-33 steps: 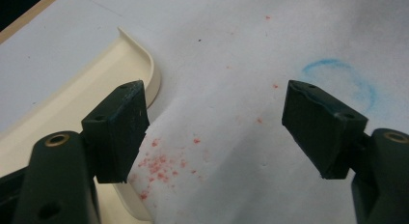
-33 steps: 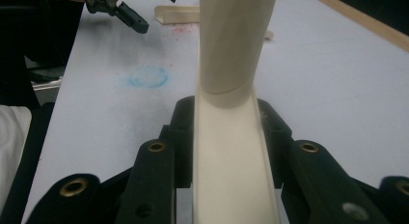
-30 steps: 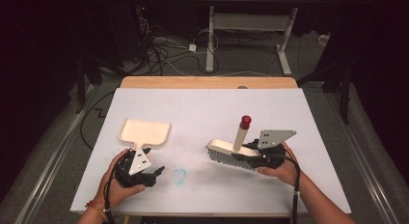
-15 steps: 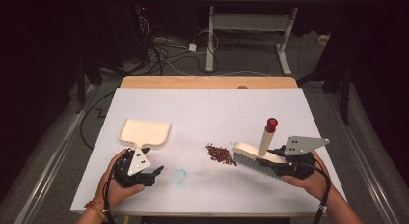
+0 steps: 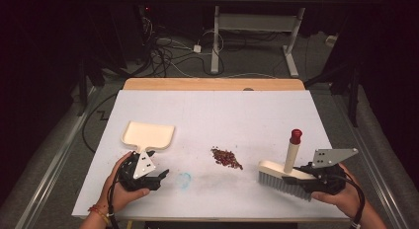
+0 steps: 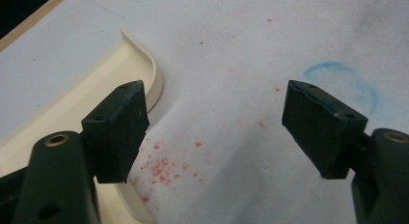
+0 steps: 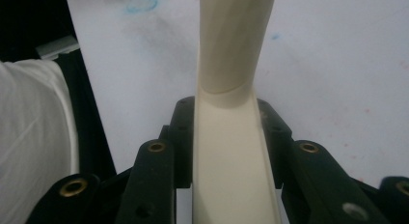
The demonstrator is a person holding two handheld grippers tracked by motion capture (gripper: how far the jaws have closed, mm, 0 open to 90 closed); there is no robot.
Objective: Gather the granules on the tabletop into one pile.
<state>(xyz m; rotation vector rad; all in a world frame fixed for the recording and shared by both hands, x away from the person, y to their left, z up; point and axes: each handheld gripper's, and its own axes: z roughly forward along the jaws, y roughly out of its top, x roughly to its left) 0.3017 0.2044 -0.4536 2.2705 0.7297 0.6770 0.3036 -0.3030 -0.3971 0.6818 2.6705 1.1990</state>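
Two grippers | right gripper (image 5: 304,177) squeezing stiff, light brush (image 5: 284,177) by its back, lower right | left gripper (image 5: 160,177) gaping, holding nothing, lower left

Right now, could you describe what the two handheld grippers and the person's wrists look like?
Both the left gripper and the right gripper are black, each topped by a grey three-cornered plate with dark dots. Brass-coloured rivets show on their jaw arms. A black cable trails from each. A red-and-yellow bracelet circles the left wrist.
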